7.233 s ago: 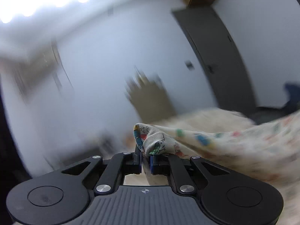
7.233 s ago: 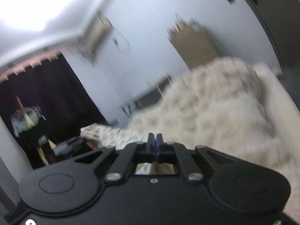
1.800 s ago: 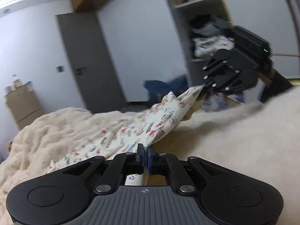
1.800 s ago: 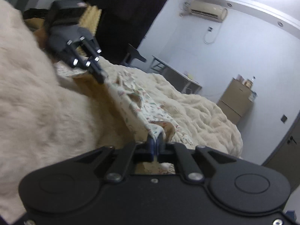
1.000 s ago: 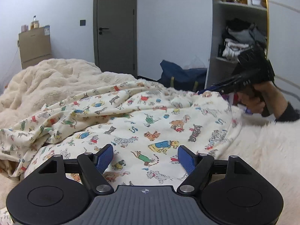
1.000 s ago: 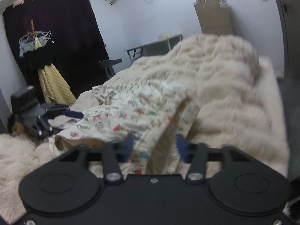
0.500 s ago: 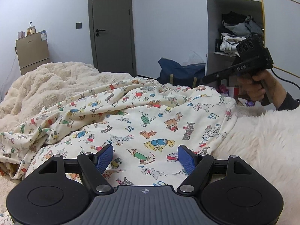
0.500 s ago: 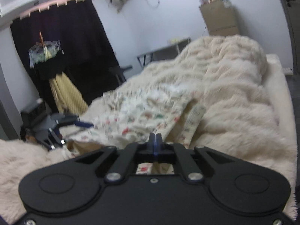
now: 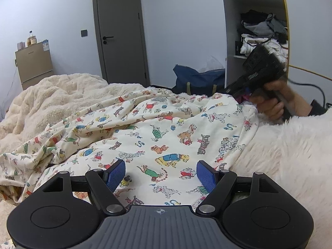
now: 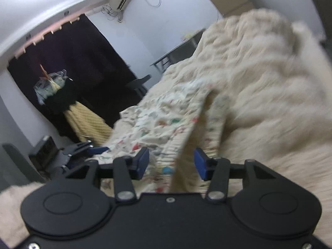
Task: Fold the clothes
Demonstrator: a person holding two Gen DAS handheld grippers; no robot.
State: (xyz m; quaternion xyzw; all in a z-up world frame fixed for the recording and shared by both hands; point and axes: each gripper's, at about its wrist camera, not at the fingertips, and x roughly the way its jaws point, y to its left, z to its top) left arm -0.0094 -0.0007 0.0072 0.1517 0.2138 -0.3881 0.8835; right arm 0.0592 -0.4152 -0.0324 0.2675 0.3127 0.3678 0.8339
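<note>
A cream garment printed with cartoon animals (image 9: 161,137) lies spread and rumpled on the bed. My left gripper (image 9: 160,172) hovers open just above its near edge, with nothing pressed between the blue pads (image 9: 116,173). In the right wrist view the same garment (image 10: 166,116) shows blurred, with a folded hem running toward the camera. My right gripper (image 10: 171,162) has its jaws opening. The hem lies between them, but the pads do not press on it. The left wrist view shows the right gripper (image 9: 259,68) in a hand (image 9: 269,105) at the garment's far right corner.
A fluffy cream blanket (image 9: 51,97) is heaped at the left of the bed, and a white fur throw (image 9: 290,155) covers the right. Behind stand a grey door (image 9: 120,31), a blue bag (image 9: 197,78), open shelves (image 9: 259,25) and a small cabinet (image 9: 34,64).
The right gripper's jaws, shut half a second ago, now stand apart, and it has sunk and rolled. The left gripper stays open in place.
</note>
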